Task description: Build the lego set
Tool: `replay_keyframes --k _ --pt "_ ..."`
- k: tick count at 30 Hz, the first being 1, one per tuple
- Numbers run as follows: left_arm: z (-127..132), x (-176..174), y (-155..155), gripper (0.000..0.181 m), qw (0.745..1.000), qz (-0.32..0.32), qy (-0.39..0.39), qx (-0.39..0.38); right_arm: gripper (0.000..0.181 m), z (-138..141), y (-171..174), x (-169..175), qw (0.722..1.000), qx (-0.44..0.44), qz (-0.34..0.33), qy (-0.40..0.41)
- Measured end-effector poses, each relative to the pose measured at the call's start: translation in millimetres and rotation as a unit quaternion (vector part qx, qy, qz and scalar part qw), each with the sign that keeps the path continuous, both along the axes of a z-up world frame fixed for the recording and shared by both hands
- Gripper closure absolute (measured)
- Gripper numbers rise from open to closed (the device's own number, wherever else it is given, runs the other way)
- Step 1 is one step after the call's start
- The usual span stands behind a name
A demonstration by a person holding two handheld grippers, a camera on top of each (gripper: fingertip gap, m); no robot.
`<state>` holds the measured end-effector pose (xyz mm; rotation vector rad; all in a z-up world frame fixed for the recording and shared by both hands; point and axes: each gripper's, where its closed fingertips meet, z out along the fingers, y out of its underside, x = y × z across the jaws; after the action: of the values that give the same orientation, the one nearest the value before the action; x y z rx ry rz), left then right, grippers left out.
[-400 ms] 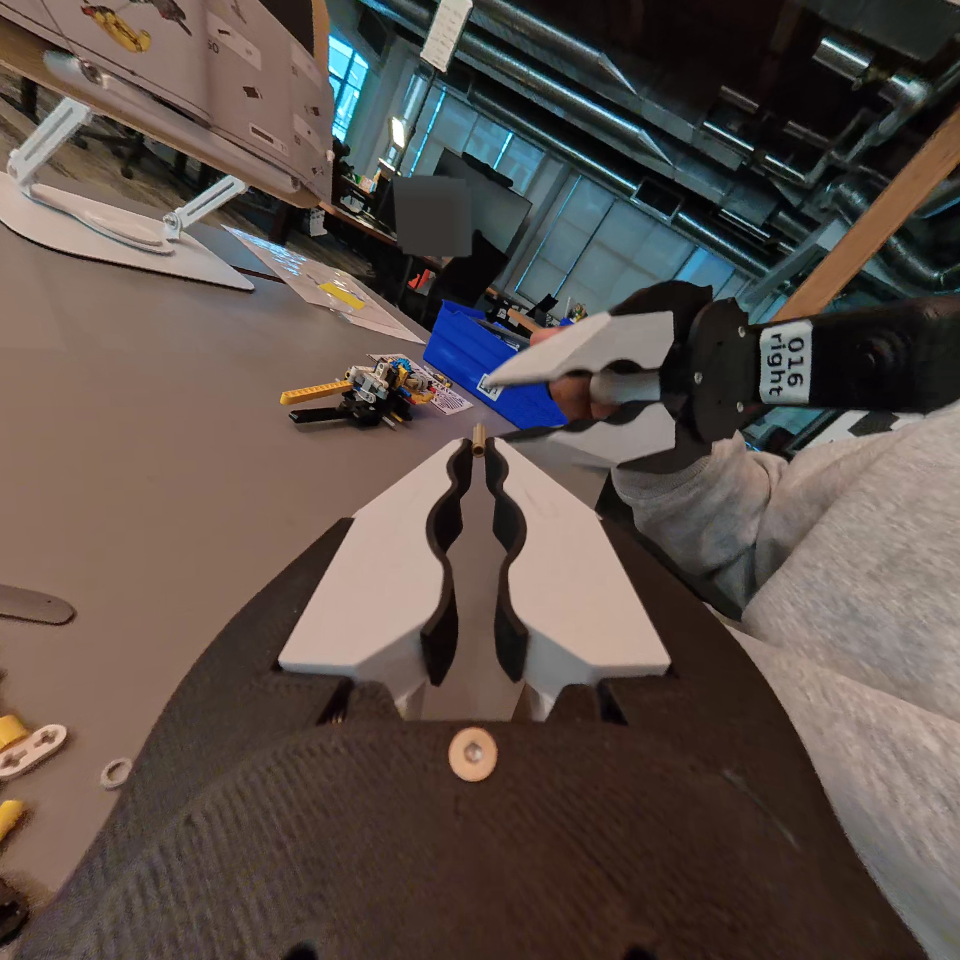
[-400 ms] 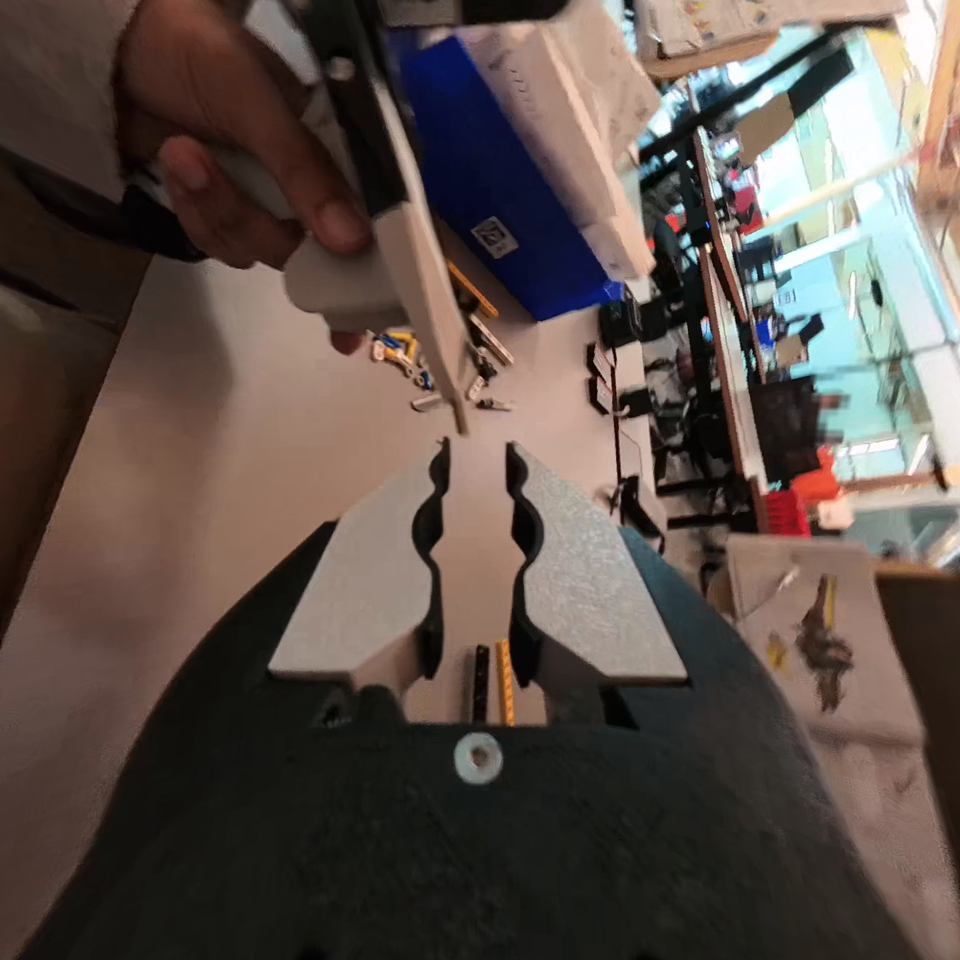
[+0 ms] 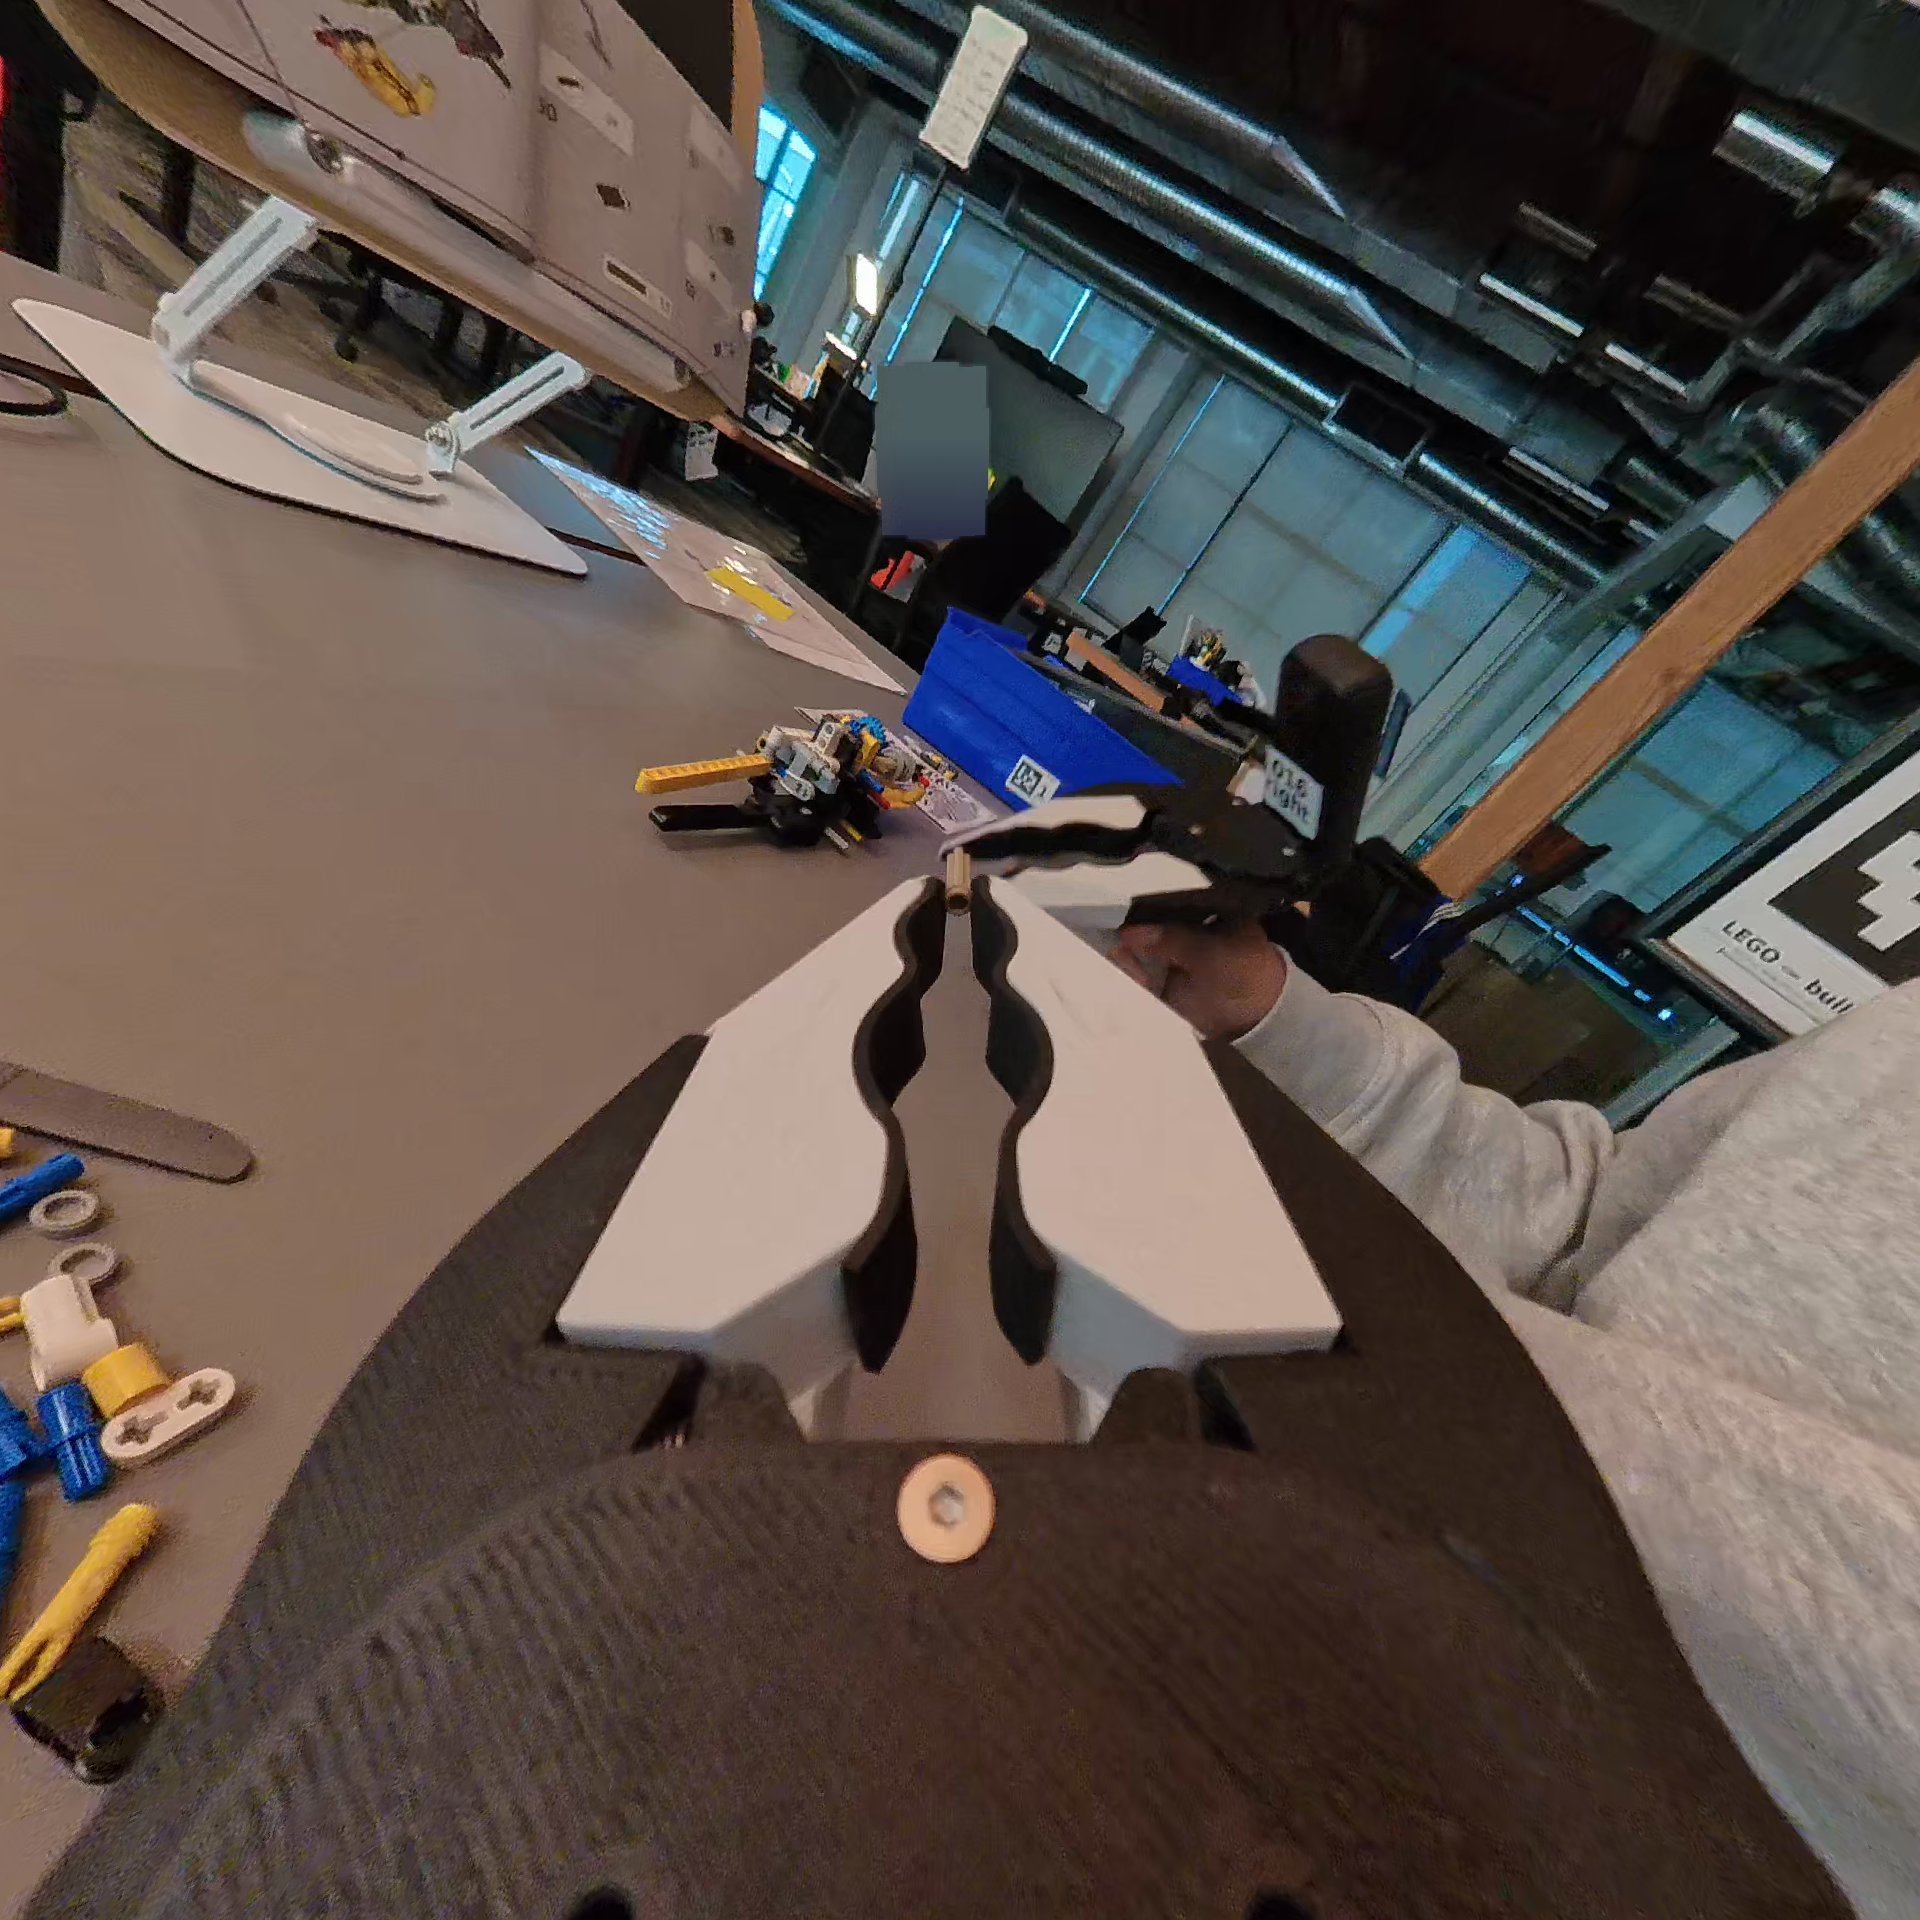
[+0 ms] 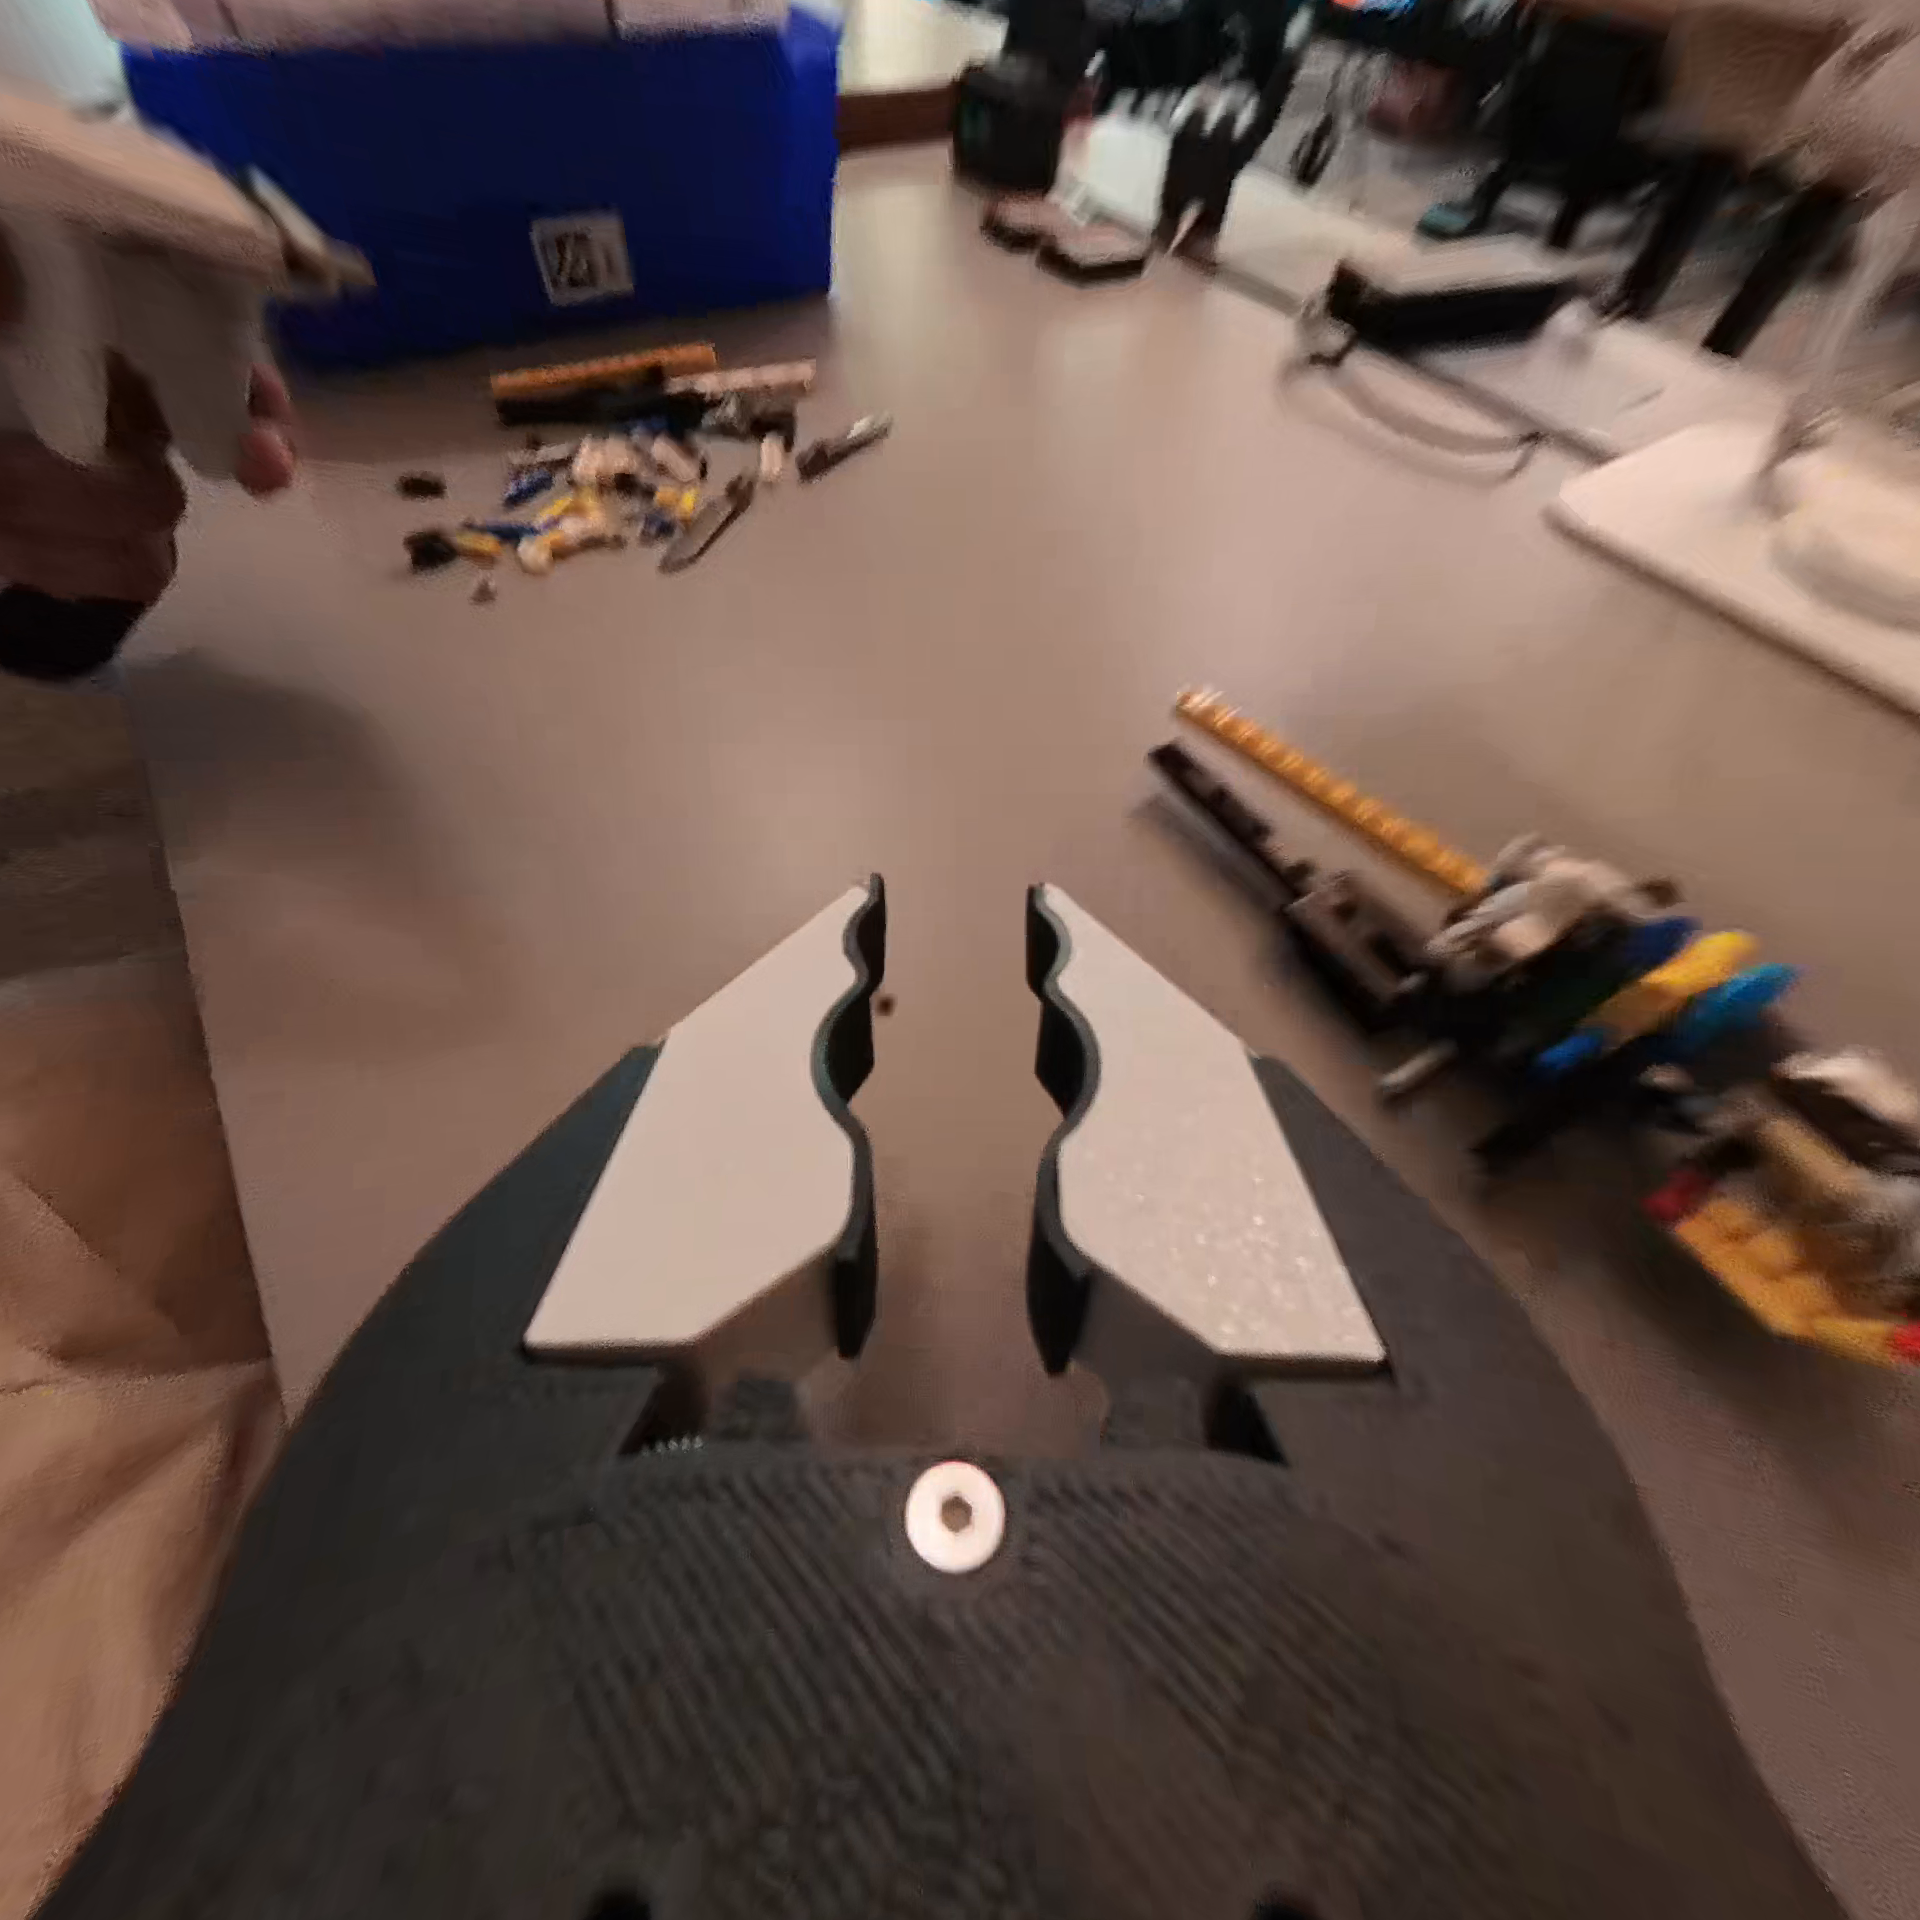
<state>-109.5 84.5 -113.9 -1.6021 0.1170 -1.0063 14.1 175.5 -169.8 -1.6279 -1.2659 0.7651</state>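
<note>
My left gripper (image 3: pixel 957 881) is shut on a small tan pin (image 3: pixel 957 898), which pokes out of its tips above the grey table (image 3: pixel 312 831). My right gripper (image 4: pixel 956 912) is open and empty, low over the table. In the left wrist view it (image 3: pixel 992 857) sits just beyond the left tips, to the right. The partly built model (image 3: pixel 800 781), with a yellow beam and a black beam, lies on the table; the right wrist view shows it (image 4: pixel 1507 935) to the right of the right gripper. The left gripper (image 4: pixel 332 268) shows blurred at the upper left.
A blue bin (image 3: pixel 1029 717) stands behind the model. Loose blue, yellow and white parts (image 3: pixel 94 1371) lie at the left; the right wrist view shows the pile (image 4: pixel 613 488). A white stand (image 3: pixel 312 436) holds the instruction booklet at the back. A grey sleeve (image 3: pixel 1558 1195) is at the right. Tip to tip, the grippers are about 15 cm apart.
The right gripper has swung away from the left gripper's tips, rolled level and dropped toward the table, now facing the parts and model. The left gripper still holds the tan pin.
</note>
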Motion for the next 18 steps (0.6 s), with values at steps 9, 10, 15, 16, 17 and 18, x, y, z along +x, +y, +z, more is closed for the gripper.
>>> replay_keyframes --k 9,10,15,16,17,18 --pt "-16.2 25.4 -2.4 0.179 0.998 -0.022 0.065 -0.012 0.143 -60.5 -26.7 -36.9 0.986 -0.014 0.068 -0.152" --pt "-17.1 26.0 -3.1 0.179 0.997 -0.023 0.066 -0.014 0.144 -60.8 -25.8 -37.3 0.986 -0.013 0.064 -0.156" --pt "-19.1 24.2 -6.4 0.179 0.997 -0.026 0.070 -0.015 0.146 -62.0 -23.9 -34.4 0.986 -0.042 0.058 -0.148" --pt "-19.7 25.1 -6.7 0.179 0.997 -0.030 0.069 -0.016 0.147 -62.3 -23.9 -33.9 0.986 -0.051 0.059 -0.147" --pt "-20.4 26.5 -7.1 0.179 0.997 -0.035 0.068 -0.018 0.148 -62.6 -24.1 -33.7 0.986 -0.059 0.060 -0.146" --pt "-21.2 28.6 -7.7 0.179 0.997 -0.041 0.068 -0.019 0.150 -62.6 -23.7 -33.6 0.986 -0.062 0.060 -0.146"
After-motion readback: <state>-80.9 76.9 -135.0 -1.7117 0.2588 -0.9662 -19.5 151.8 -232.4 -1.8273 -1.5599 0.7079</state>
